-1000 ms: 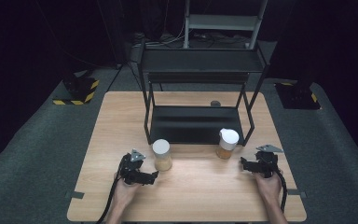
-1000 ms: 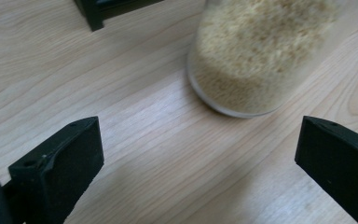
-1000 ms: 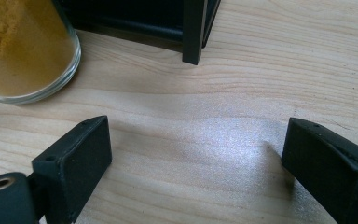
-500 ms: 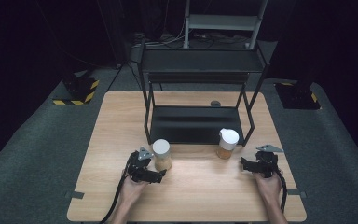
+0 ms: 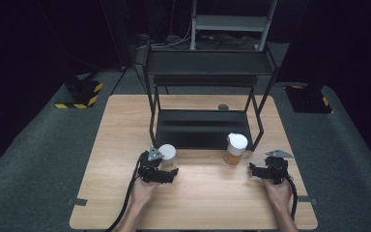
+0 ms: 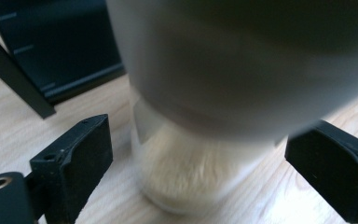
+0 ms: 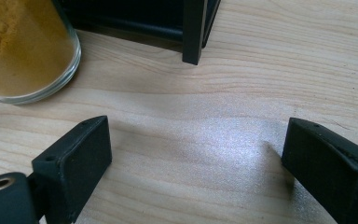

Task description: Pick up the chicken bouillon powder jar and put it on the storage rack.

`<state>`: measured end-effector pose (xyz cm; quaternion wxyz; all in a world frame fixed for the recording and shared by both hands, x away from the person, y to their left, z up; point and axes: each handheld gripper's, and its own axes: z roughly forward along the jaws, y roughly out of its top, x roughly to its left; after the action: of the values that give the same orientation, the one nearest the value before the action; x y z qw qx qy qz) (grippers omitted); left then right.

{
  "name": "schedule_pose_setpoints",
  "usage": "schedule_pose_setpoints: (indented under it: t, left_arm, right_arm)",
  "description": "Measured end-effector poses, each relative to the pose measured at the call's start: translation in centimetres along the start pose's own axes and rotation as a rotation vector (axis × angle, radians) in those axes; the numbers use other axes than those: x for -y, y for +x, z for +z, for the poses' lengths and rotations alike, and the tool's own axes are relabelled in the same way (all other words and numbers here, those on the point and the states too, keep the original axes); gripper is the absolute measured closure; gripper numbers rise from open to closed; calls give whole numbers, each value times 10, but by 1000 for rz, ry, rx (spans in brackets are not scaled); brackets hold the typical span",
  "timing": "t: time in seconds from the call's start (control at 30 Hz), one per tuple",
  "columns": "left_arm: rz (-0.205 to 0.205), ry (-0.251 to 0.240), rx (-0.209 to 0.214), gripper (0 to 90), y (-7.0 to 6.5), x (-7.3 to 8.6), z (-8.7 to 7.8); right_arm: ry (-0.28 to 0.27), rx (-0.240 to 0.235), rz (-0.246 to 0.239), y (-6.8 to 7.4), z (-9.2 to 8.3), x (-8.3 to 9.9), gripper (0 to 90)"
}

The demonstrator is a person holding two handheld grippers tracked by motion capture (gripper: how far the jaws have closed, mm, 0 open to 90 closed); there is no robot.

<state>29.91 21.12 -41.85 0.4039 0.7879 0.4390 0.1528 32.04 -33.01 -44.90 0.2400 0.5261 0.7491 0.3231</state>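
A grasp is being set up on the white-lidded jar (image 5: 167, 156) of pale powder, which stands on the wooden table (image 5: 207, 203) just in front of the black shelf rack (image 5: 205, 126), toward its left leg. The left gripper (image 5: 166, 170) is placed around the jar; its jaws have just been closing, but gaps are seen on both sides, so nothing is gripped yet. Further closing, then lifting, is judged to be needed. Near the rack's right leg, beside a jar of yellow powder (image 5: 235, 148), the right gripper (image 5: 255, 170) rests wide open and empty.
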Motion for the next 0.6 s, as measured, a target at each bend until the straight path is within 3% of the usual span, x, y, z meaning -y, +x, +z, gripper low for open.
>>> schedule_pose_setpoints:
  t: [0.27, 0.6]
  left_arm:
    - [3, -7, -15, 97, -3, -9, 5]
    - [-13, -25, -1, 160, -1, -10, 10]
  right_arm:
    - [0, 0, -1, 0, 0, 0, 75]
    - [0, 0, -1, 0, 0, 0, 74]
